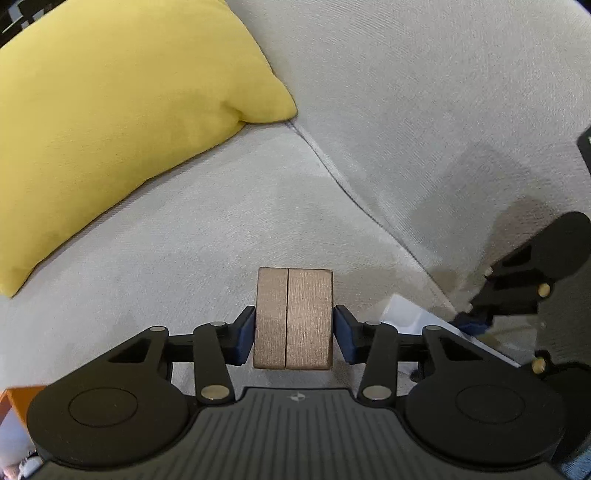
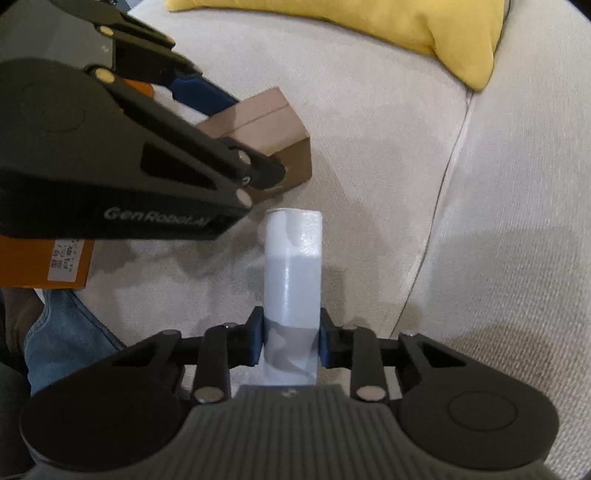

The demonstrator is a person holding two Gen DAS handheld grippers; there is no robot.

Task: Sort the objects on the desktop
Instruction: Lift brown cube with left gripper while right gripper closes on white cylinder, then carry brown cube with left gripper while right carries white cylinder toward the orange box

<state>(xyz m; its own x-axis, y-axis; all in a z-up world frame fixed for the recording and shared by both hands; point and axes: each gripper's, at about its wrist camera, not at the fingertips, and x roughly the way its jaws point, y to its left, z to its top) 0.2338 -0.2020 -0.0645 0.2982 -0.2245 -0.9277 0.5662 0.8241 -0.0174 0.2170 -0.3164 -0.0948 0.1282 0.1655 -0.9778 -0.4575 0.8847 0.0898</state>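
My left gripper (image 1: pixel 293 332) is shut on a brown box (image 1: pixel 293 317) with a seam down its middle, held just above the grey sofa seat. The same box (image 2: pixel 269 125) shows in the right wrist view, with the left gripper's blue fingers (image 2: pixel 199 90) on it. My right gripper (image 2: pixel 291 339) is shut on a long white box (image 2: pixel 293 273), which points forward over the seat. That white box's corner (image 1: pixel 406 314) and the right gripper (image 1: pixel 517 291) show at the right of the left wrist view.
A yellow cushion (image 1: pixel 110 122) lies on the grey sofa (image 1: pixel 406 110), and also shows at the top of the right wrist view (image 2: pixel 443 26). An orange box (image 2: pixel 48 266) sits at the seat's left edge. Blue jeans (image 2: pixel 62 339) are below it.
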